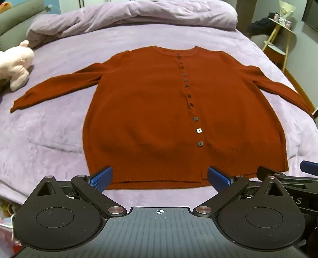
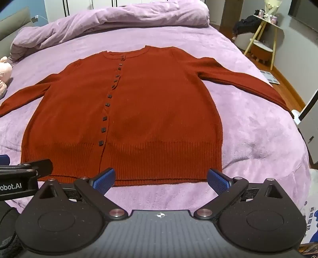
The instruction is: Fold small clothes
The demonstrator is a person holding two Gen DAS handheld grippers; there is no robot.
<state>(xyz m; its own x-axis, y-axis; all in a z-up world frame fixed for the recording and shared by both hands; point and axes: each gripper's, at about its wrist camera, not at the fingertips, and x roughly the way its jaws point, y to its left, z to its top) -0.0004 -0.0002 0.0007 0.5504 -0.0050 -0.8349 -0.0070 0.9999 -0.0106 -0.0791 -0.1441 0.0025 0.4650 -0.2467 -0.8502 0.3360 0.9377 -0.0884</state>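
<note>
A rust-red buttoned cardigan (image 1: 151, 111) lies flat and face up on the purple bed (image 1: 59, 139), sleeves spread to both sides, hem toward me. It also shows in the right wrist view (image 2: 155, 111). My left gripper (image 1: 160, 177) is open and empty, just above the hem near the button line. My right gripper (image 2: 161, 178) is open and empty, over the hem's right half. Each gripper shows at the edge of the other's view, the right gripper (image 1: 288, 178) in the left view and the left gripper (image 2: 23, 168) in the right view.
A bunched purple duvet (image 1: 129, 17) lies at the head of the bed. A pink plush toy (image 1: 15, 63) sits at the left edge. A yellow-legged side table (image 2: 264, 31) stands off the bed's right side, and a box (image 2: 310, 224) is at the lower right.
</note>
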